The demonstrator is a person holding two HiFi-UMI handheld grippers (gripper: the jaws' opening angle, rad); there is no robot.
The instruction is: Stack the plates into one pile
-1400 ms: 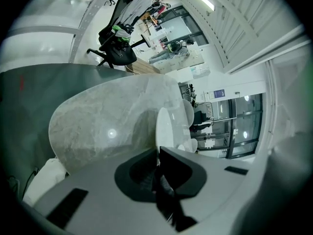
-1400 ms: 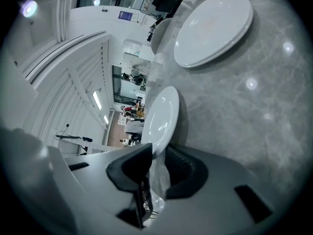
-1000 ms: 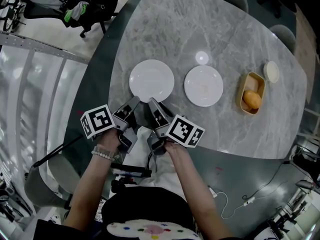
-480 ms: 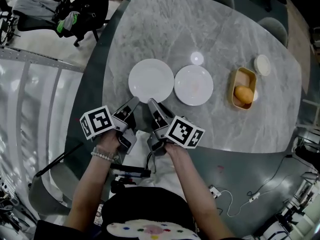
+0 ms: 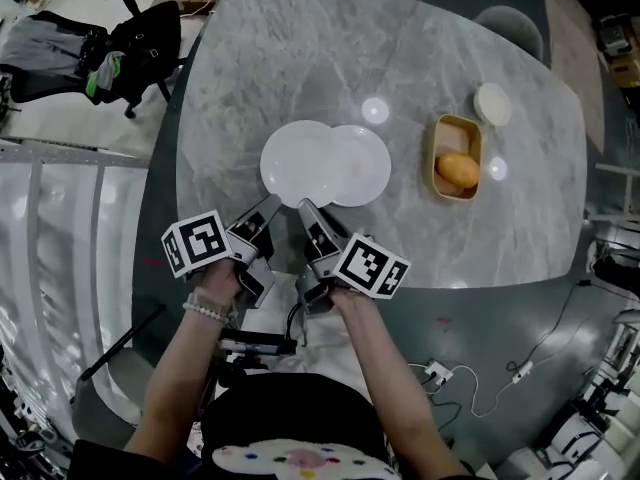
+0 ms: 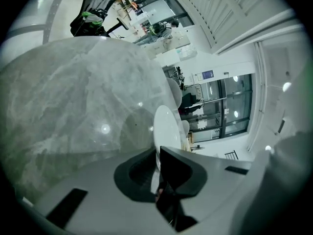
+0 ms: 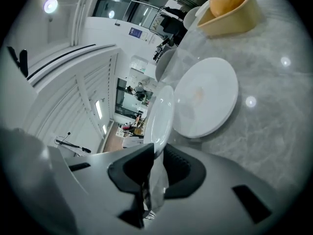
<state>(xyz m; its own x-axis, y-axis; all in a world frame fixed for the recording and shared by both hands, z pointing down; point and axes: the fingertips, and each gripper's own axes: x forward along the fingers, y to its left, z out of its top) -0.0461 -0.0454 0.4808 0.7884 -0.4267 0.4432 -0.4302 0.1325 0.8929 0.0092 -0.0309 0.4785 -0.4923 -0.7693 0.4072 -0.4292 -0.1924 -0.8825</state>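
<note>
Held plate: the held white round plate (image 5: 300, 158) hangs over the grey marble table (image 5: 250, 68). In the head view its right part overlaps the second white round plate (image 5: 370, 168). I cannot tell whether the two touch.
Left gripper: the left gripper (image 5: 270, 206) has its jaws pressed almost together on the thin near rim of the held white round plate.
Right gripper: the right gripper (image 5: 306, 210) pinches the same near rim just beside the left one, its pads on either face of the edge.
Second plate: it lies flat on the table, between the held plate and the tan oblong bowl (image 5: 457, 156).
Feel: likely stiff glazed ceramic, smooth and slippery under the pads, and brittle if knocked.
Weight: probably moderate. Gripped at one edge only, the far side will tend to droop and twist in the jaws.
Where to hold: the rim is the only purchase, and two grips side by side on it steady the tilt.
Setting down: I judge it best to lower the far edge first, centred over the second plate, then ease it flat without a clash of rims.
</note>
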